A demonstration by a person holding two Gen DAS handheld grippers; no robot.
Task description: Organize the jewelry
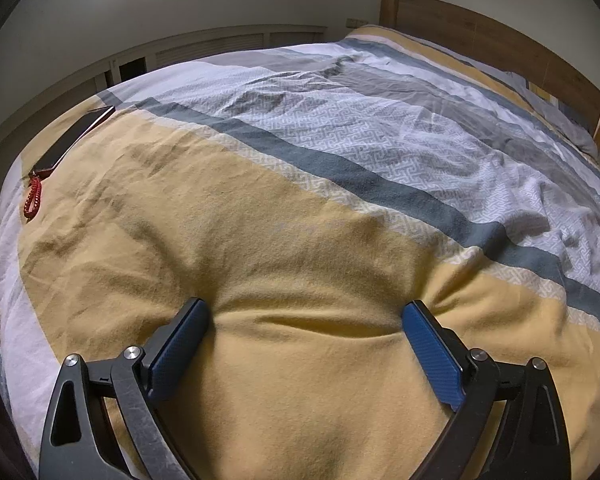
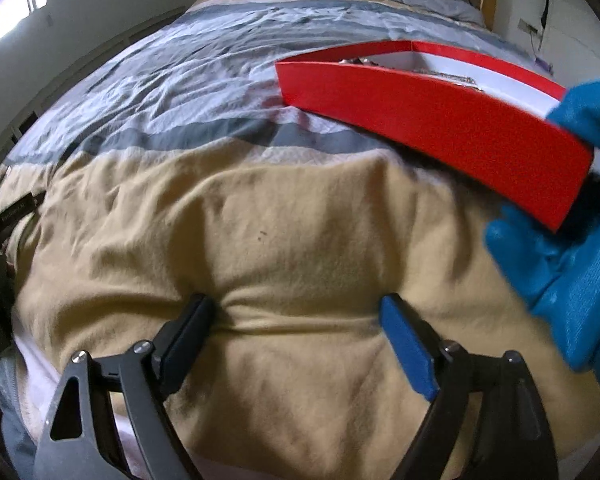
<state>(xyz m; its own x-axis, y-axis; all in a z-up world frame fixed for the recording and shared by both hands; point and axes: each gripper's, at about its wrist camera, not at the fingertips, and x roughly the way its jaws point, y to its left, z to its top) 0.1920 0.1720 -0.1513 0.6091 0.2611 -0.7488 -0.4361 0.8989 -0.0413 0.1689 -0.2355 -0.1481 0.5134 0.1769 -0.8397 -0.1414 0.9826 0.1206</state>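
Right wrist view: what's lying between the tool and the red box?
Only bare yellow duvet lies between the open right tool and the red box, seen in the right wrist view.

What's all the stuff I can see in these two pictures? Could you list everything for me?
Striped quilted bedspread: one, tan, grey, white and blue bands, covering the bed in both views.
Wooden headboard: one, brown, at the far end of the bed.
Flat dark phone: one, black, at the bedspread's left edge, left view.
Coiled red cord: one, red, at the near end of the phone.
Open red cardboard box: one, red outside, white inside, upper right of the right view; small glinting items inside, too unclear to count.
Blue gloved hand: one, blue, at the box's right end.
Left tongs: one pair, black with blue pads, open, tips on the tan cloth.
Right tongs: one pair, same colours, open, empty.
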